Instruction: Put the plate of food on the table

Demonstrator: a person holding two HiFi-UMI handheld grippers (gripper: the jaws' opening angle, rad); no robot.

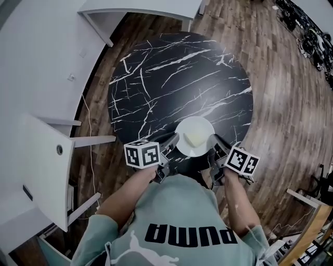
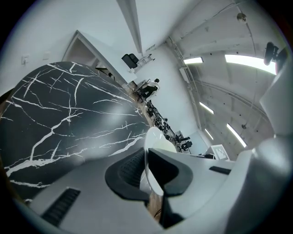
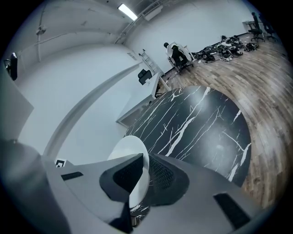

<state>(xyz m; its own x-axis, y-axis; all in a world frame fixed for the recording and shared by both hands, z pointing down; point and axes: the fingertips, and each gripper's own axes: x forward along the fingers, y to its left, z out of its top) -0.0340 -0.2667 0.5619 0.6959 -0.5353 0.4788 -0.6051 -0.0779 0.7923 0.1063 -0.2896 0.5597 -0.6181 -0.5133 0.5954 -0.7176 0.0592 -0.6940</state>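
Observation:
A white plate [image 1: 193,136] with a pale piece of food [image 1: 193,139] hangs over the near edge of the round black marble table [image 1: 171,78]. My left gripper [image 1: 173,141] is shut on the plate's left rim, and my right gripper [image 1: 214,141] is shut on its right rim. In the left gripper view the plate [image 2: 158,145] shows edge-on between the dark pads [image 2: 130,171]. In the right gripper view the plate [image 3: 132,157] is likewise pinched between the pads [image 3: 158,176], with the table [image 3: 197,123] beyond.
White furniture [image 1: 47,171] stands at the left, with a white cable on the wood floor [image 1: 291,98]. A white counter [image 1: 140,8] lies beyond the table. Cables and gear lie heaped at the far right [image 1: 312,36]. A person [image 3: 176,55] sits far off.

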